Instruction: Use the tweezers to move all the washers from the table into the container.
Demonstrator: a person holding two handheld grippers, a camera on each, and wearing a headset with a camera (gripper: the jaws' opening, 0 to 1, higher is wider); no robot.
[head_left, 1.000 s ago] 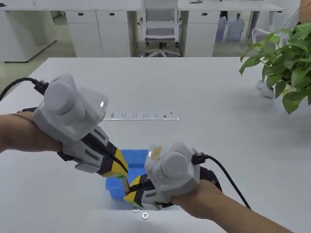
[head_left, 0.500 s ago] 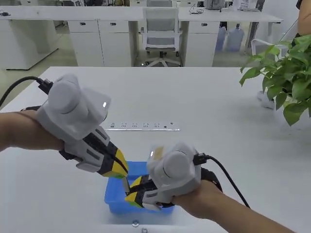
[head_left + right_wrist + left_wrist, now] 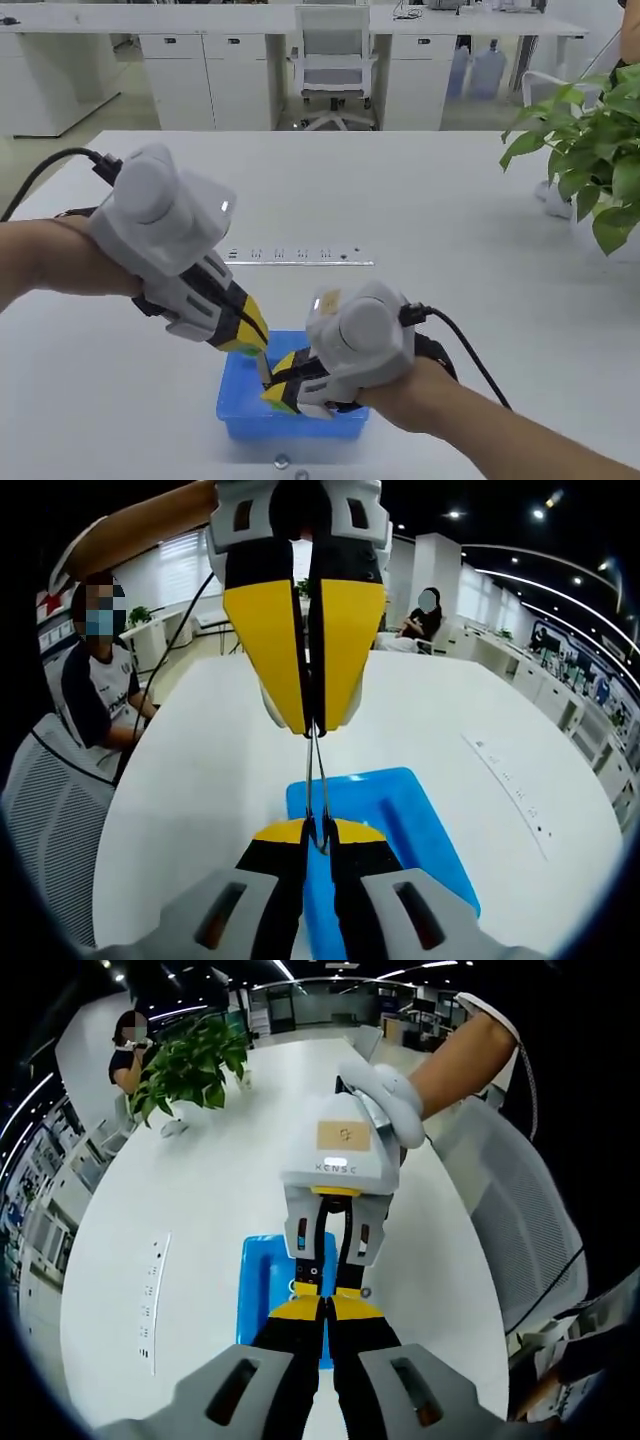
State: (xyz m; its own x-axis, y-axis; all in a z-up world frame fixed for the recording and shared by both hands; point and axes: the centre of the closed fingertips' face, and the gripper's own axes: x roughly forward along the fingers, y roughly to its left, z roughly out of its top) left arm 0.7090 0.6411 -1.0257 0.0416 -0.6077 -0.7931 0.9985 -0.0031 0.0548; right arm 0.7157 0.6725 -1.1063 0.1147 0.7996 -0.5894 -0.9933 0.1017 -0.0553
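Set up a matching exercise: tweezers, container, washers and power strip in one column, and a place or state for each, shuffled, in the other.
Column one
1. tweezers
2. container
3. washers
4. power strip

Column two
A. on the bare table, nearer the person than the container
B. clamped between yellow jaws
C. lying flat, beyond the container
D. blue, open-topped

Pairs: 1-B, 2-D, 3-A, 4-C
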